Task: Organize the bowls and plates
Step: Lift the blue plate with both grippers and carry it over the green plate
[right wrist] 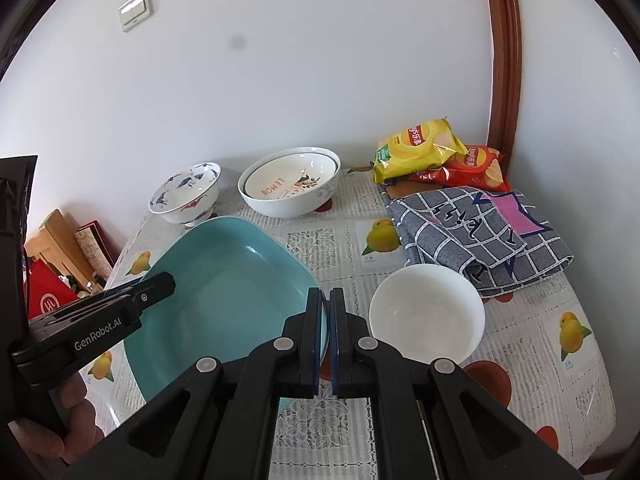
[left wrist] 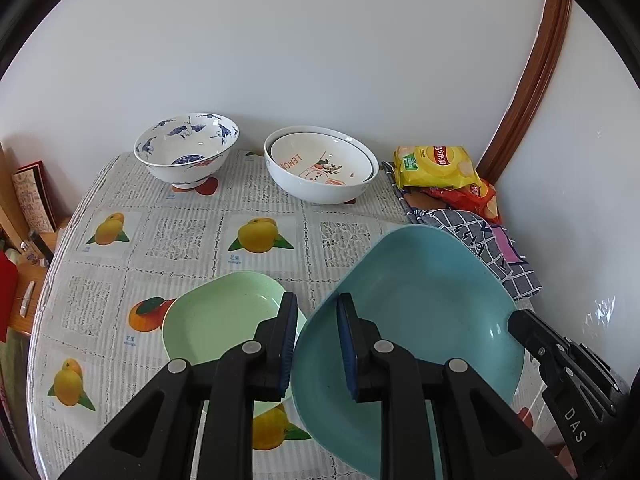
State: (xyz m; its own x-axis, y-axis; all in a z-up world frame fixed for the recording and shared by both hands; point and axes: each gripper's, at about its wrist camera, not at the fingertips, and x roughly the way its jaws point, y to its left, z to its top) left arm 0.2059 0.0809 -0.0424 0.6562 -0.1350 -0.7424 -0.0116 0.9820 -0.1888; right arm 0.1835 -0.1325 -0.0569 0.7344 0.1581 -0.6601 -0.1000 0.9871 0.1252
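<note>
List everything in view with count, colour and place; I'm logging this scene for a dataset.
blue plate: 1, teal blue, near table centre, tilted, gripped at two rims
green plate: 1, pale green, left of the blue plate
white bowl: 1, plain white, right of the blue plate
crane bowl: 1, white with blue birds, back left
lemon bowl stack: 2 nested, white, back centre
chip bags: 2, yellow and red, back right
cloth: 1, grey checked, right side
tablecloth: 1, white lace with fruit prints
left hand-held gripper: black, straddling the blue plate's rim
right hand-held gripper: black, shut on the blue plate's rim
</note>
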